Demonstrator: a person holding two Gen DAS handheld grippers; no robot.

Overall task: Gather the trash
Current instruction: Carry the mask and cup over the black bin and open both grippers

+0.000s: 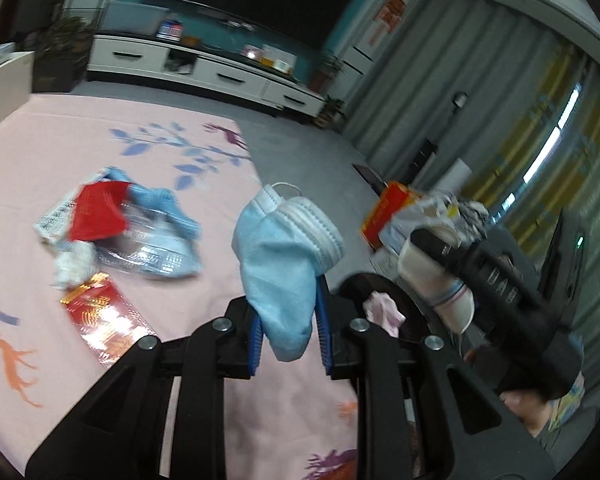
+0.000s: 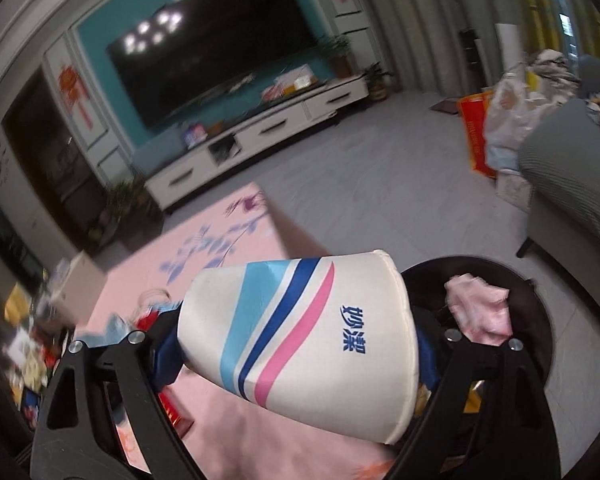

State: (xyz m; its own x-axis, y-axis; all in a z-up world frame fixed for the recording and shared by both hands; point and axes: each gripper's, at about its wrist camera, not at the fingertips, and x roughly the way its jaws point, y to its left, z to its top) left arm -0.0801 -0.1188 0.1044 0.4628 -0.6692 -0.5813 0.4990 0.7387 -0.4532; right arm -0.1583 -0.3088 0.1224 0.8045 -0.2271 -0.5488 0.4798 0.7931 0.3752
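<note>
My left gripper (image 1: 288, 336) is shut on a light blue face mask (image 1: 284, 256) and holds it above the right edge of the pink table (image 1: 100, 148). My right gripper (image 2: 296, 344) is shut on a white paper cup (image 2: 300, 332) with blue and pink stripes; it also shows in the left wrist view (image 1: 436, 276). The cup hangs beside a dark round bin (image 2: 540, 304) that holds a pink tissue (image 2: 480, 312). The bin (image 1: 380, 284) lies just right of the mask.
On the table lie a red packet (image 1: 104, 328), a crumpled tissue (image 1: 74, 264), a clear plastic wrapper (image 1: 156, 248) and a red paper (image 1: 100, 212). A TV stand (image 2: 260, 136) lines the far wall. A grey sofa (image 2: 572, 184) and bags (image 2: 500, 128) stand right.
</note>
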